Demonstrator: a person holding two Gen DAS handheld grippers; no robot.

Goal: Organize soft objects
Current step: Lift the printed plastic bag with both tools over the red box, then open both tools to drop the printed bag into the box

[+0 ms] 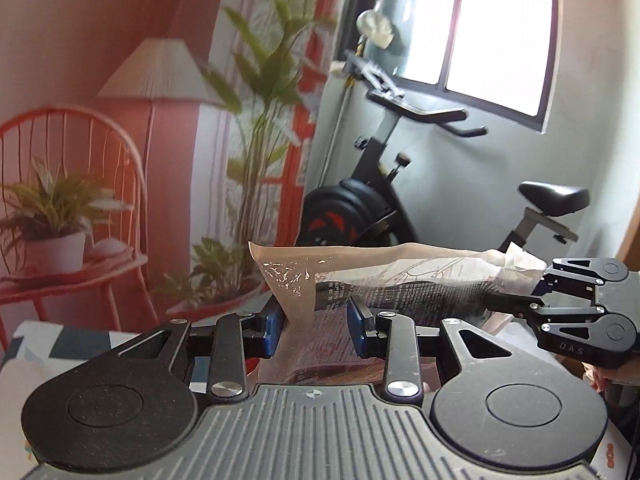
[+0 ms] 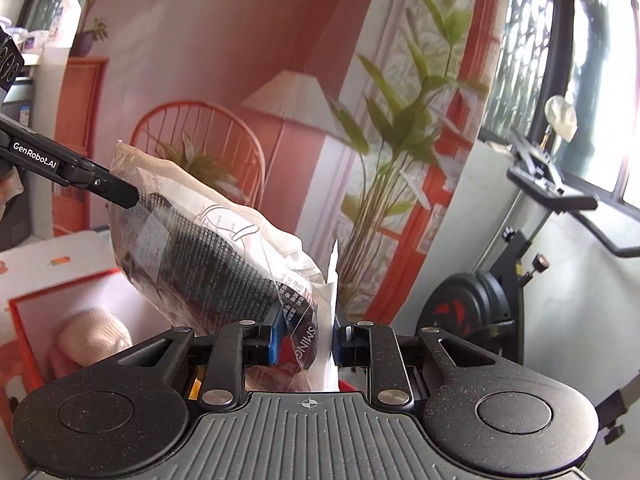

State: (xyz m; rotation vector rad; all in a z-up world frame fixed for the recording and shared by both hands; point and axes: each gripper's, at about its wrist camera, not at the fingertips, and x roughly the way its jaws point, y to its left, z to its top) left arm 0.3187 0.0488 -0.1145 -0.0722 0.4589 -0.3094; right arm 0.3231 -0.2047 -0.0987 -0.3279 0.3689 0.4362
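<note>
Clear plastic bag (image 2: 208, 248) with something dark and soft inside hangs in the air between us. Our left gripper (image 1: 316, 322) and right gripper (image 2: 306, 338) each pinch an end. Next we lower it, maybe into the orange box (image 2: 28, 344).

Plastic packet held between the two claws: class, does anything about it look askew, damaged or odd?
The plastic packet hangs in mid-air, pinched at opposite ends by the left claw and the right claw. It is crumpled and tilted, its top edge creased. No tear or spill shows.
</note>
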